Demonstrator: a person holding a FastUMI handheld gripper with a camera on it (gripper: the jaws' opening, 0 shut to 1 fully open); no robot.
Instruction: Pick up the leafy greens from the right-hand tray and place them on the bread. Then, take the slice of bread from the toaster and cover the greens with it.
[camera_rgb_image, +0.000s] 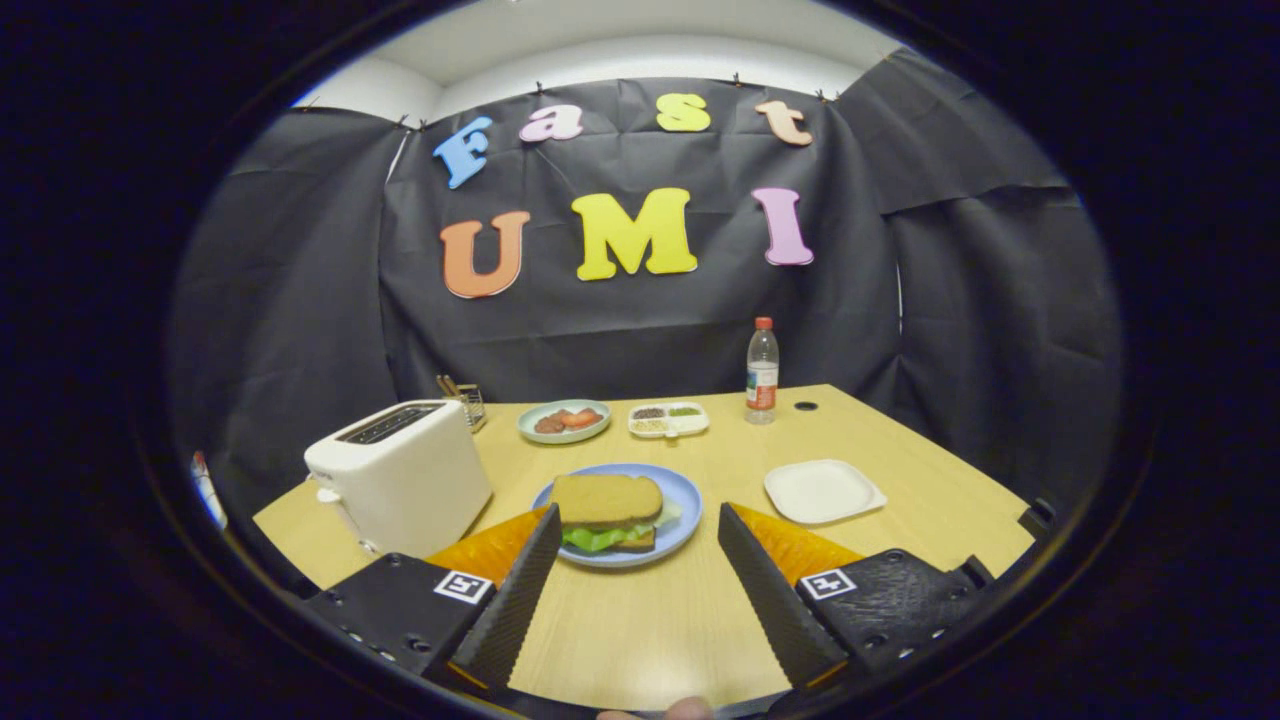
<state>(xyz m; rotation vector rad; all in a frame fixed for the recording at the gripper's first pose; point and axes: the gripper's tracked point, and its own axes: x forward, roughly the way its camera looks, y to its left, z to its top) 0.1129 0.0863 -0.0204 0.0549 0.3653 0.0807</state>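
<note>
On the blue plate (682, 497) lies a stacked sandwich: a brown bread slice (606, 498) on top, leafy greens (600, 538) under it, and another slice at the bottom. My gripper (632, 522) stands open, its ridged black fingers (520, 590) wide apart, and the plate sits just ahead between the fingertips. Nothing is held. The white toaster (400, 487) stands left of the plate, with its slots showing no bread. The white square tray (822, 490) sits to the right of the plate with nothing on it.
At the back of the wooden table (640, 630) are a green plate (563, 420) with food, a small divided white dish (668, 418), a water bottle (761, 371) and a wire holder (462, 398) behind the toaster. A fingertip (688, 708) shows below the gripper.
</note>
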